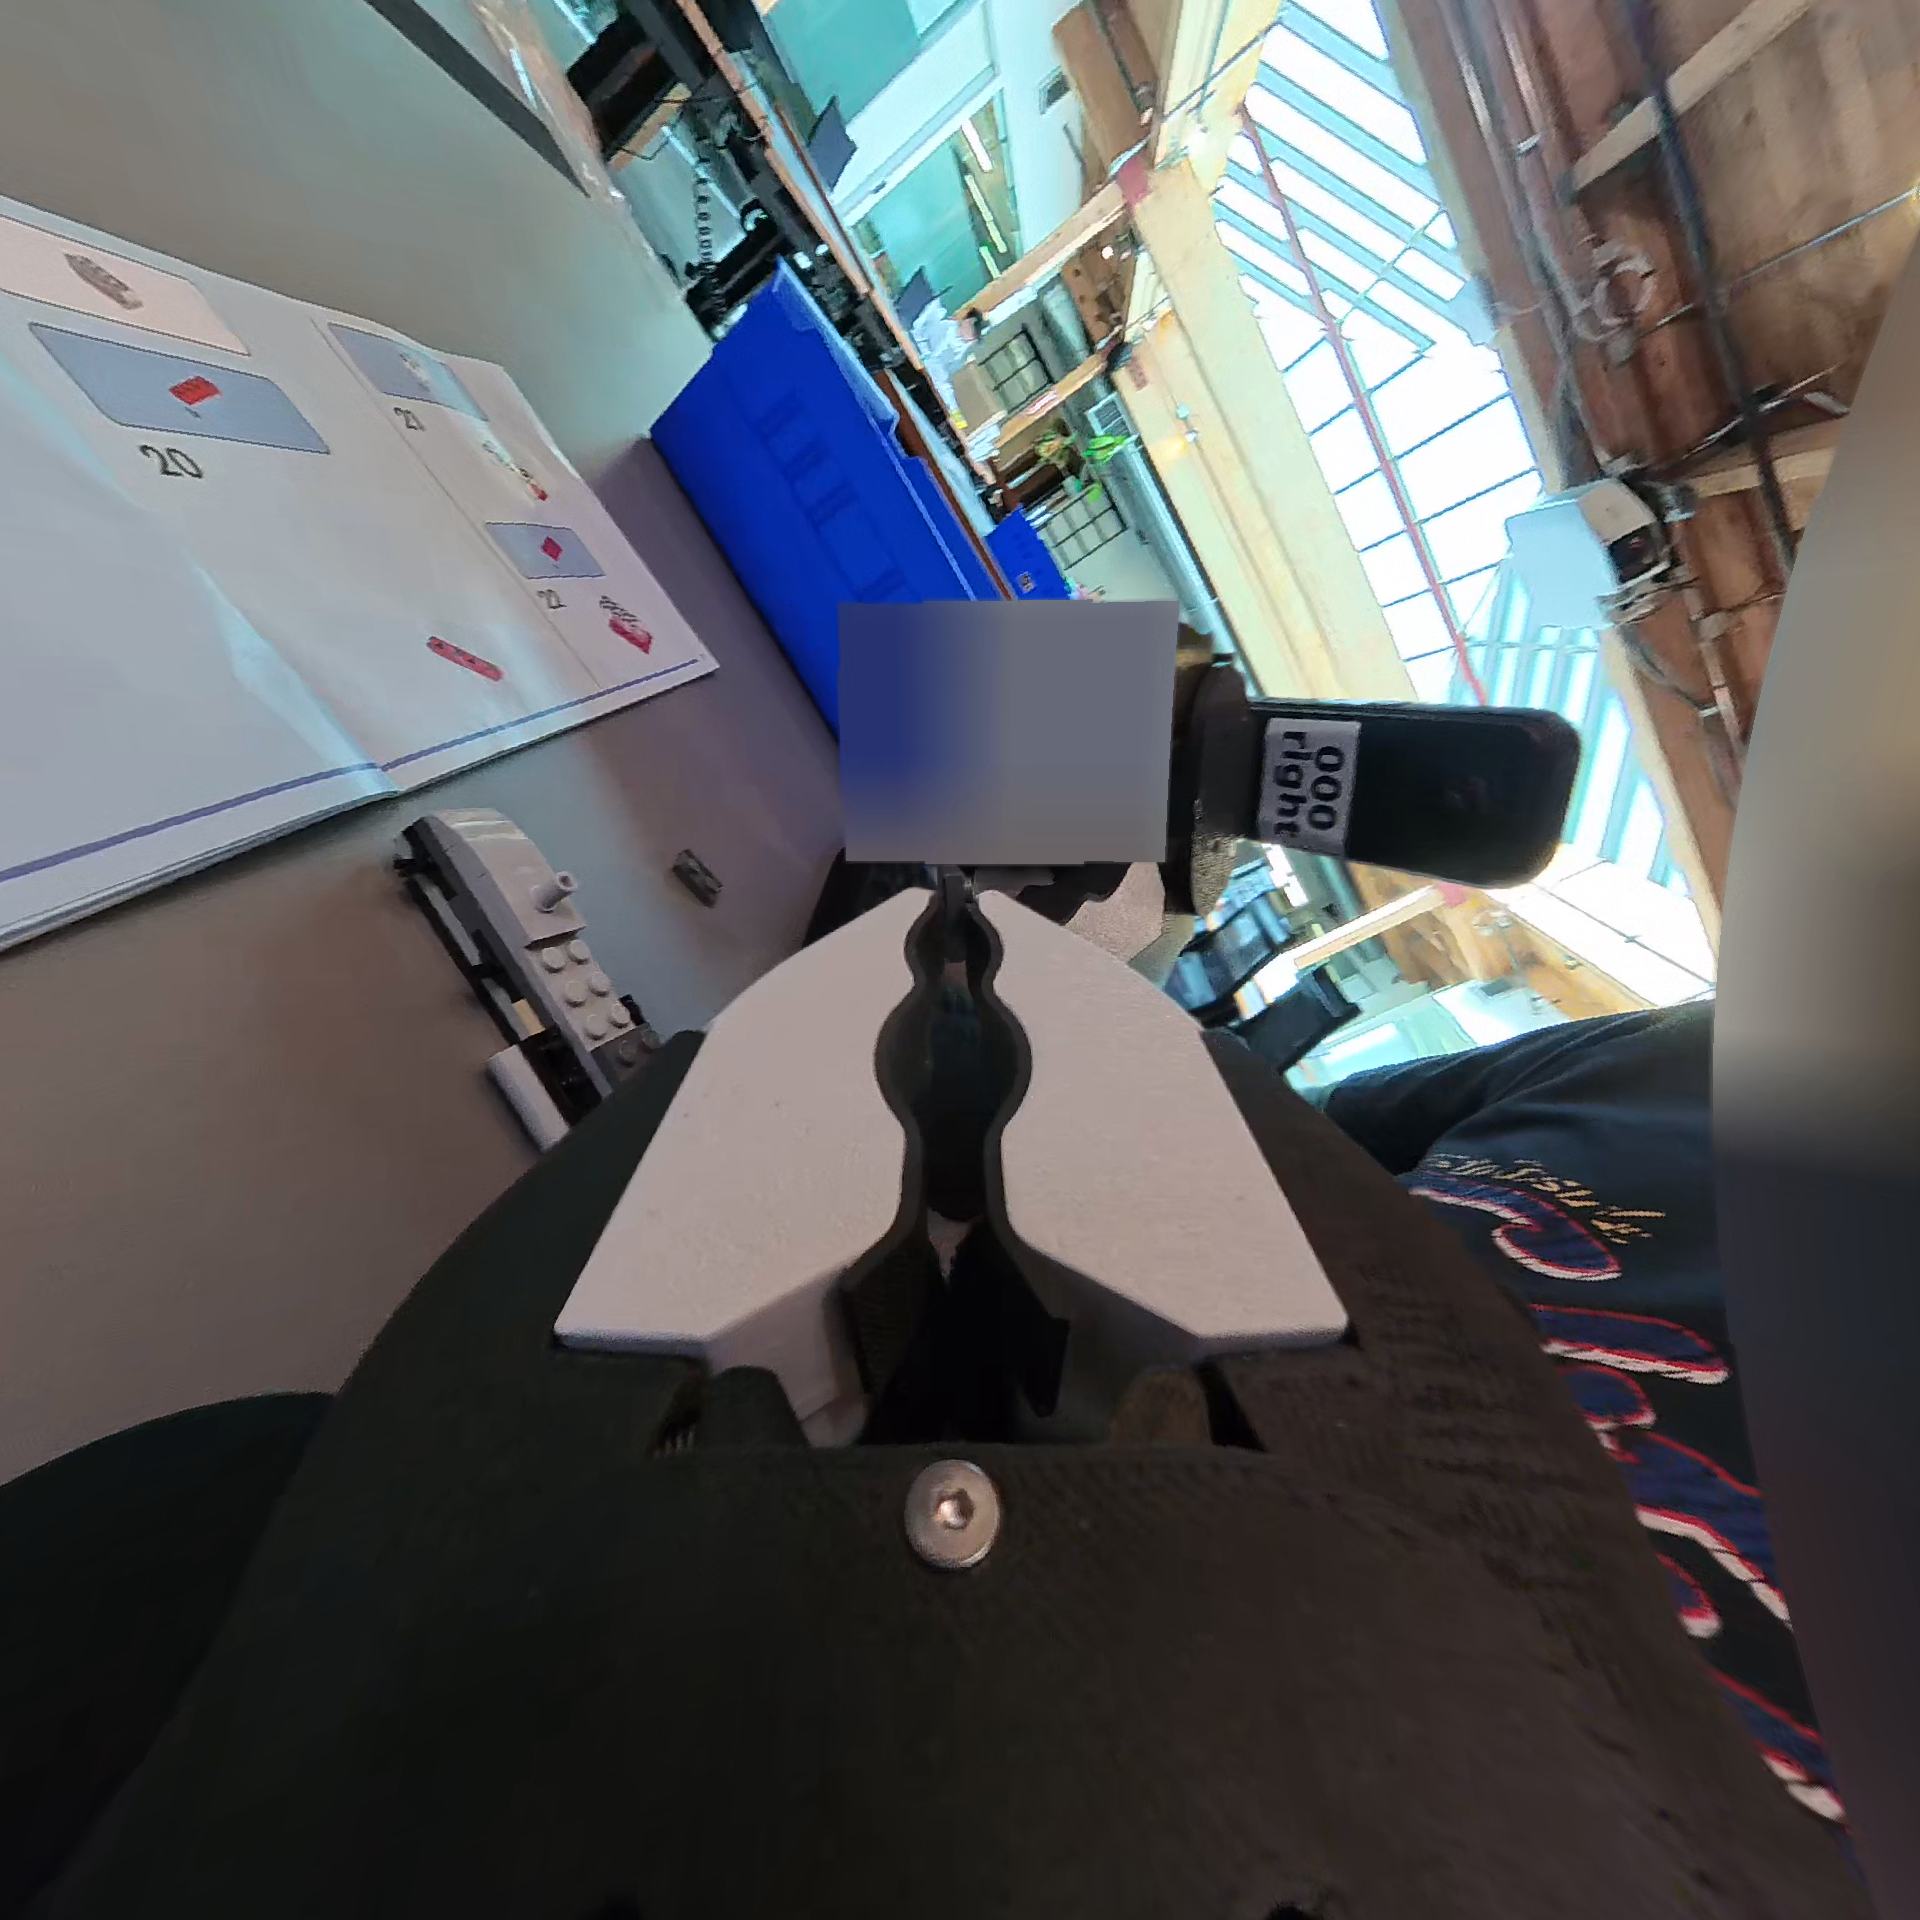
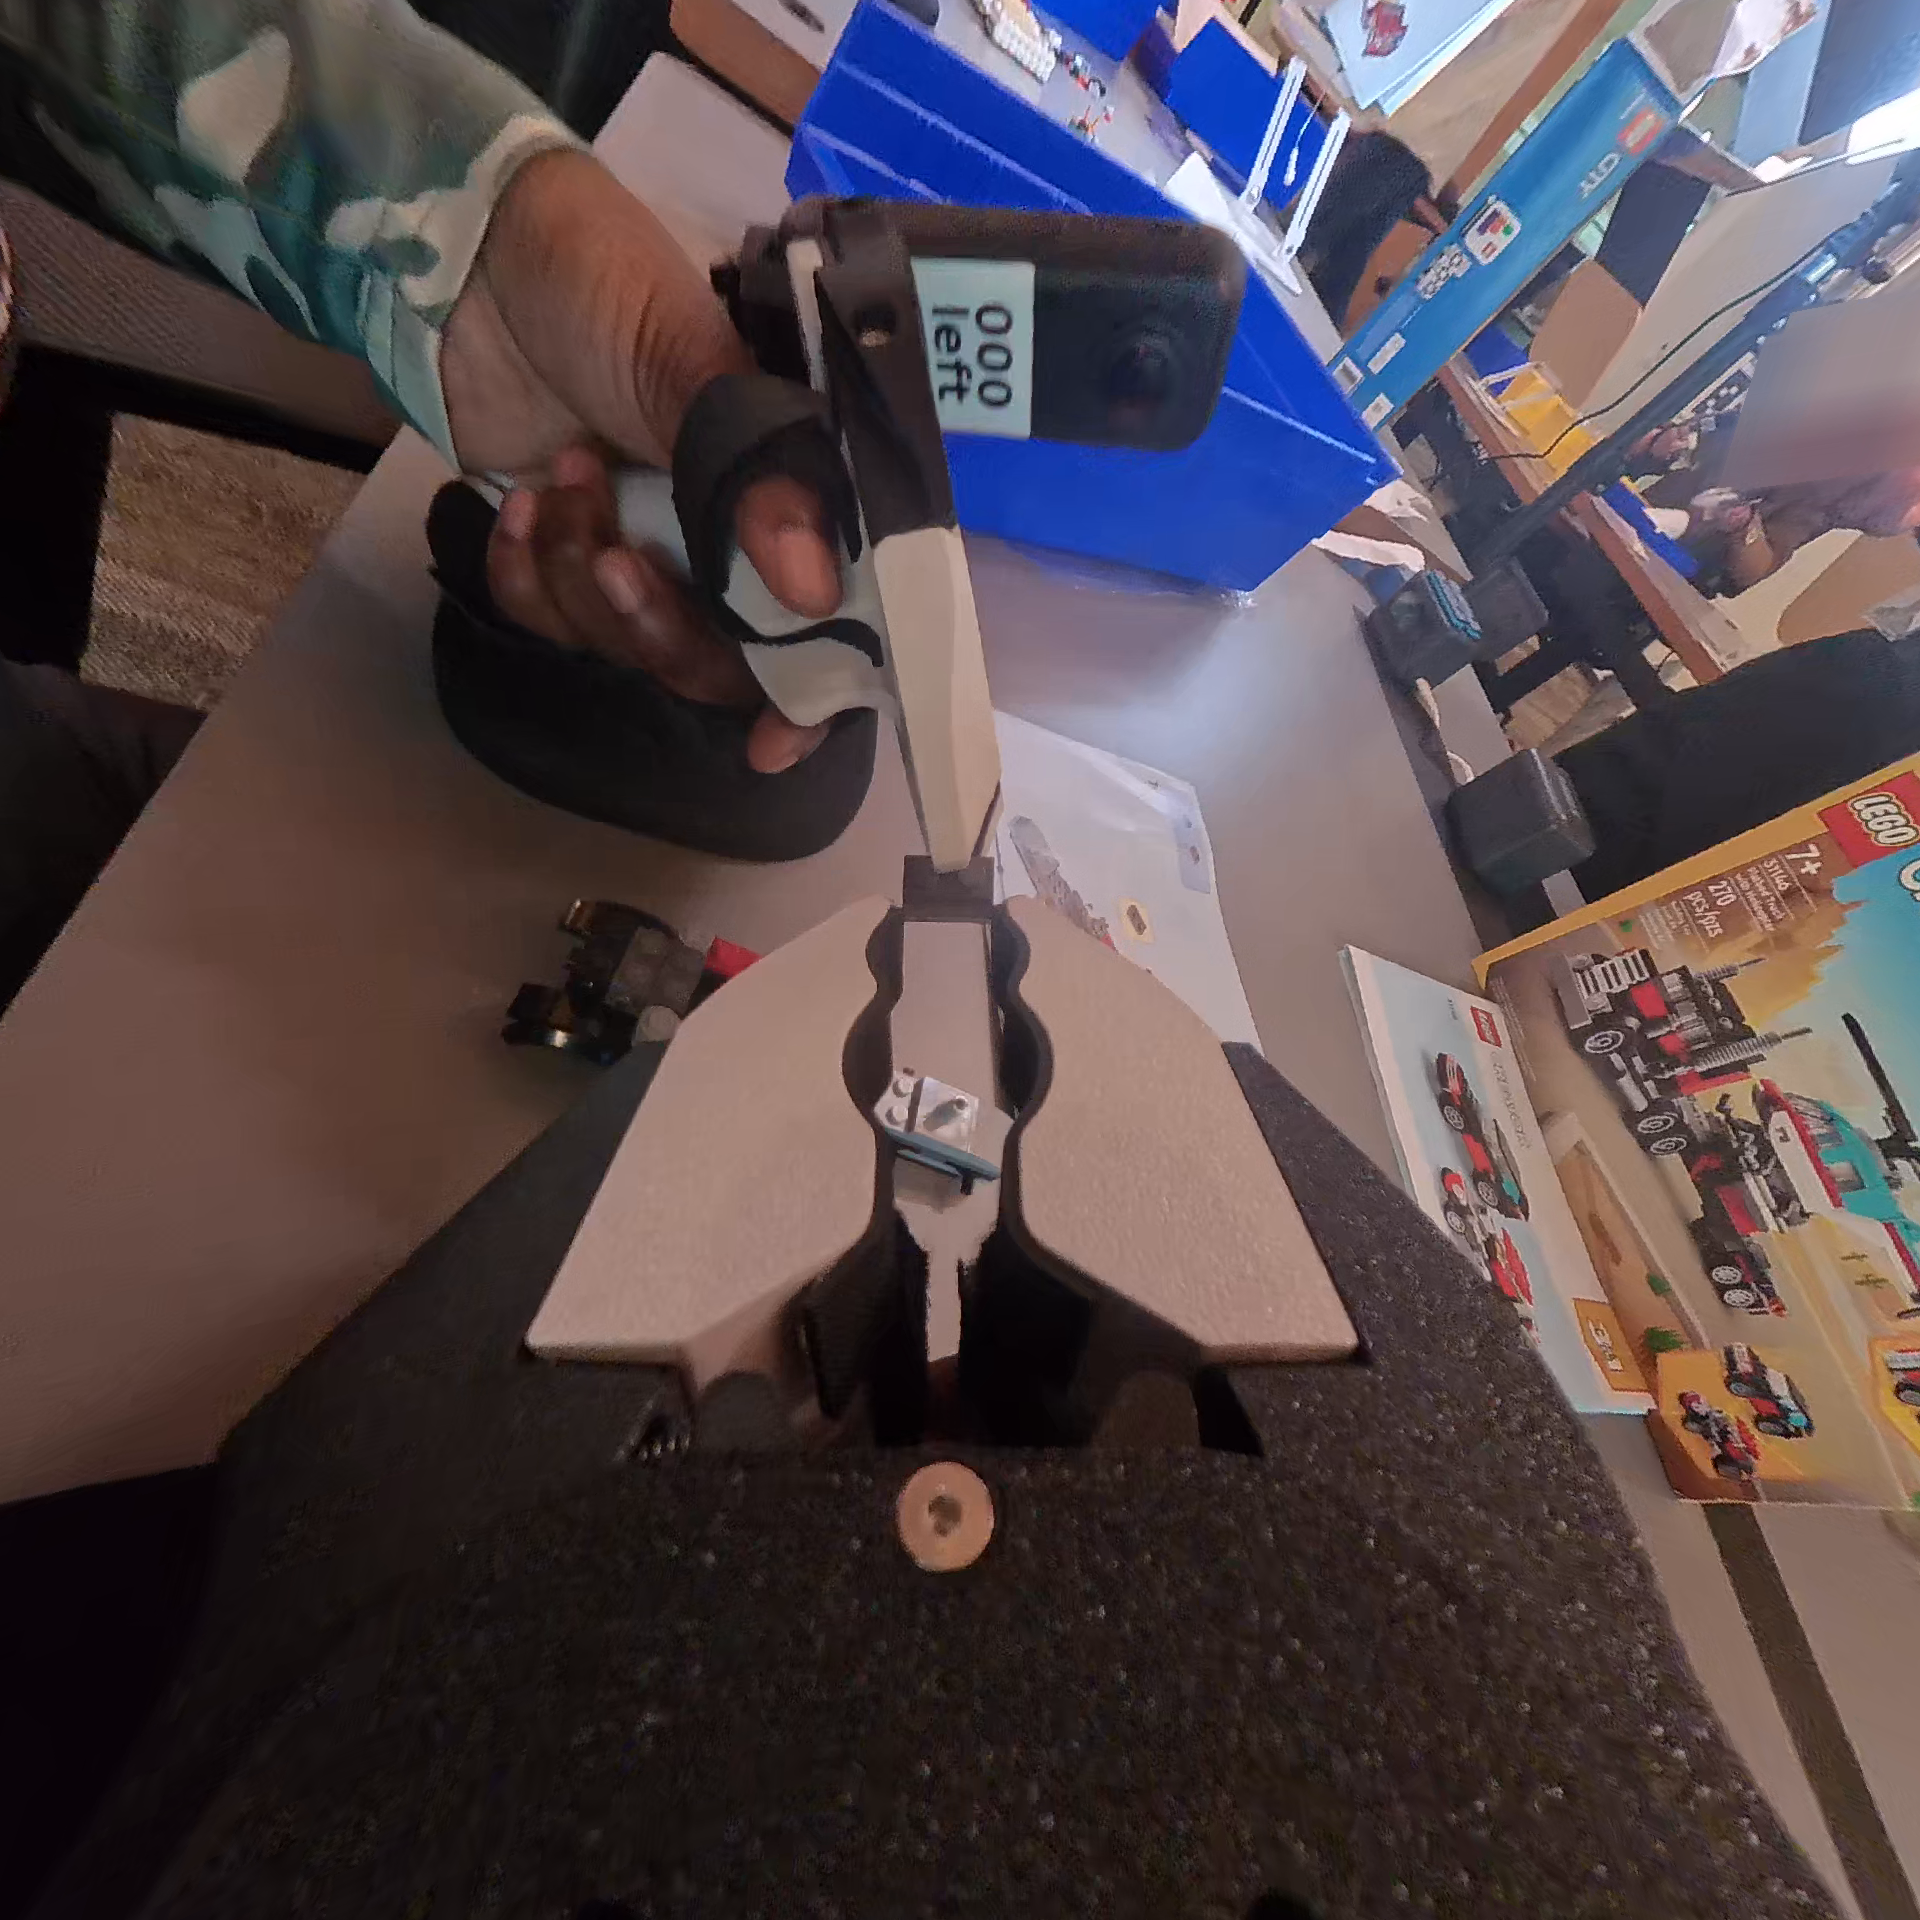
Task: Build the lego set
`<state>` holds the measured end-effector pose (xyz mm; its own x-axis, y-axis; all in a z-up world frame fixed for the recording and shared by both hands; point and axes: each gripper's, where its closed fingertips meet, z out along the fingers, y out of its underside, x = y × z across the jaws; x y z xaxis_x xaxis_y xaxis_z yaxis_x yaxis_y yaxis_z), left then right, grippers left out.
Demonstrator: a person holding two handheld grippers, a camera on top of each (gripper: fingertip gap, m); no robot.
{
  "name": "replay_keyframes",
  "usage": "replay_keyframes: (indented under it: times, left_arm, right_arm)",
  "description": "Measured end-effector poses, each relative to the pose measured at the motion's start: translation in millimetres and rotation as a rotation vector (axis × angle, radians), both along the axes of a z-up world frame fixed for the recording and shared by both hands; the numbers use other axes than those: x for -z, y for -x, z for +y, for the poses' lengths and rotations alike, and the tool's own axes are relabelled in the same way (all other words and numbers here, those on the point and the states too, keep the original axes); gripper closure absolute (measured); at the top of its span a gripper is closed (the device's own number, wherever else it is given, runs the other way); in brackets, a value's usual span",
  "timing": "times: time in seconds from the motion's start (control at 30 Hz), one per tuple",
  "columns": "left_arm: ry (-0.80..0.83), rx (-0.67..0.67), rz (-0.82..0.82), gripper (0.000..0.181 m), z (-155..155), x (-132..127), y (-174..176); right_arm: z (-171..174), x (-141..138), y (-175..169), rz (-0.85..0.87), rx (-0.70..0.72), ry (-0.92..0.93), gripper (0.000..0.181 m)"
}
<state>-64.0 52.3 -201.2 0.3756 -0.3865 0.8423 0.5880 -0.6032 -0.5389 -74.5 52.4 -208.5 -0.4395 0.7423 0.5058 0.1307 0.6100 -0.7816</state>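
Note:
My left gripper (image 1: 956, 902) is shut on a small dark Lego piece (image 1: 954, 940), held up in the air. In the right wrist view its white fingers (image 2: 951, 727) come down tip-first onto a small dark grey piece (image 2: 940, 883) that my right gripper (image 2: 943, 916) is shut on. I cannot tell whether this is one piece or two joined. A small light grey and teal piece (image 2: 930, 1132) shows through the gap between the right fingers. A long grey and black partial build (image 1: 540, 966) lies on the table (image 1: 208, 1143). A dark partial build (image 2: 603, 987) lies at the left.
An open instruction booklet (image 1: 260, 540) lies on the table beside a blue bin (image 1: 810, 488). The Lego box (image 2: 1714, 1122) and a second booklet (image 2: 1455, 1164) lie to the right. A person's hand (image 2: 603, 343) holds the left gripper above a black round pad (image 2: 623, 758). The blue bin (image 2: 1122, 447) stands behind. Both grippers' tips are close together, under 4 cm apart.

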Motion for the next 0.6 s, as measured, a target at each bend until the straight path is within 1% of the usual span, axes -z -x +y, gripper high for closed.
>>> replay_keyframes:
  times: [0.13, 0.27, 0.33, 0.4, 0.43, 0.53, 0.6]
  left_arm:
    - [0.002, -0.011, 0.074, 0.178, 0, 5, 1]
    - [-0.027, 0.0, 0.054, 0.177, -1, -1, 1]
    - [-0.061, -0.002, 0.09, 0.169, -1, -3, 3]
    - [-0.086, 0.007, 0.199, 0.157, -3, 0, 5]
    - [-0.098, 0.02, 0.278, 0.151, -5, 4, 6]
    - [-0.139, 0.054, 0.577, 0.129, -11, 21, 11]
    - [-0.171, 0.075, 0.746, 0.121, -13, 32, 13]
  right_arm:
    - [0, 4, 2, -0.008, 0.003, -0.02, 0.165]
    - [-1, -2, 1, 0.022, -0.014, 0.072, 0.165]
    - [2, -4, -1, 0.026, -0.01, 0.115, 0.165]
    - [6, -5, -5, 0.025, -0.001, 0.158, 0.165]
    - [8, -5, -7, 0.023, 0.006, 0.179, 0.165]
    - [15, 0, -15, 0.002, 0.031, 0.23, 0.165]
    - [20, 8, -20, -0.037, 0.055, 0.27, 0.165]
